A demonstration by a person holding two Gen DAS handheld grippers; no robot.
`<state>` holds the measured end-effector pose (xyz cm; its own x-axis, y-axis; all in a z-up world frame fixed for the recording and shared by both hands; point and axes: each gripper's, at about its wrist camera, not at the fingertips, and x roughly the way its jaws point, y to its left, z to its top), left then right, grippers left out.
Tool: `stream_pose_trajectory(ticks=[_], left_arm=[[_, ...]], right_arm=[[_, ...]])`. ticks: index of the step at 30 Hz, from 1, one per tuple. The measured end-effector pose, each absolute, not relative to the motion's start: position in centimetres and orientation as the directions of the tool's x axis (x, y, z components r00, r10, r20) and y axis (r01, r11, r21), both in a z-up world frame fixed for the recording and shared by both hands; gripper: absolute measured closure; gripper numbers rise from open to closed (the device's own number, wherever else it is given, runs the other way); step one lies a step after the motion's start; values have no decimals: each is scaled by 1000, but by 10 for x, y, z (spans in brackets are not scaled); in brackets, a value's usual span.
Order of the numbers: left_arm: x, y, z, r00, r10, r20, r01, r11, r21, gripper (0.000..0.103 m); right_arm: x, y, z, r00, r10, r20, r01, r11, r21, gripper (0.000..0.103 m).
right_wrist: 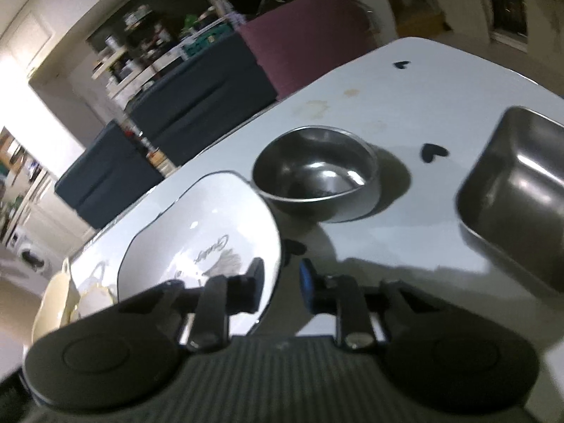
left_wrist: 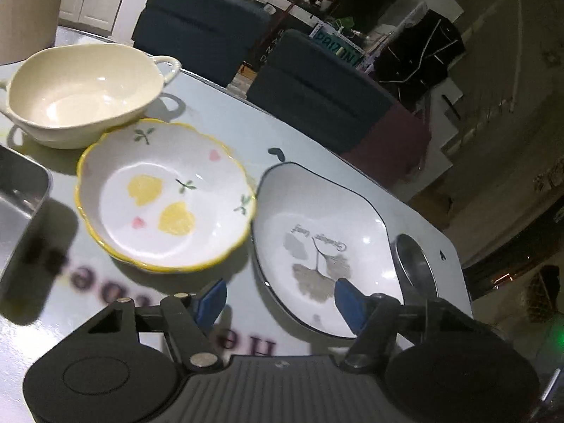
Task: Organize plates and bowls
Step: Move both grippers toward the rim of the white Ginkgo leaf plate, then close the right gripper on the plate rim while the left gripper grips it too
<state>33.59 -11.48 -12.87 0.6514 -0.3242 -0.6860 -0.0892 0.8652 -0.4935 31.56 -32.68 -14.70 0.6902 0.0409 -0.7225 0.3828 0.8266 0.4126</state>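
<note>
Plates and bowls sit spread out singly on the pale worktop (left_wrist: 246,116); nothing is stacked or nested, so the organizing appears to be at its start.

Layout, left wrist view:
- Cream two-handled bowl (left_wrist: 81,91) at the far left.
- Scalloped yellow-rimmed dish (left_wrist: 165,194) just in front of it, rims close or overlapping; contact cannot be confirmed.
- Leaf-shaped plate (left_wrist: 317,243) with a dark rim, just beside the scalloped dish.
- Round steel bowl (right_wrist: 317,176), just beyond the leaf-shaped plate, in the right wrist view.
- Rectangular steel tray (right_wrist: 514,190) near the right edge of that view.

Finger state:
- Left gripper (left_wrist: 280,298): fingers parted and astride the near rim of the leaf-shaped plate, one blue pad over the plate's inside, the other over the worktop. The pads do not visibly press on the rim.
- Right gripper (right_wrist: 280,282): fingers drawn close about the plate's other rim. A narrow gap shows, and blur hides whether the pads bite.

Remaining work, by judgement: every piece is still to be grouped.

Obscured: the tray is cut off at both frame edges, and a second steel container at the left wrist view's left border cannot be matched to it. Printed lettering on the worktop is illegible.
</note>
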Motion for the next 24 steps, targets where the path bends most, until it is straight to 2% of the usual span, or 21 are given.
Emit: stream_pose_trajectory(ticks=[2,11,18,22,24], left_arm=[[336,-122,-130,652,-317,-689,-79,875,-477,40],[347,-131,-147,632,-270,-727,-145,879,-453,49],[356,-136,-156,619,-176,-766,-171,921,-350,54],[356,-138,-157,621,-155,-768,-149,939,-310,53],[354,-141,-155,623,-161,-765,-104,953,-286,60]], right_arm=[[317,-322,-148,675,33,-737,374,846,380,91],[315,-315,-143,655,52,-754,321,884,340,89],[313,-314,-144,638,67,-767,294,900,323,88],[315,-309,-143,624,65,-779,270,917,293,87],[313,-309,-143,619,67,-783,270,917,292,86]])
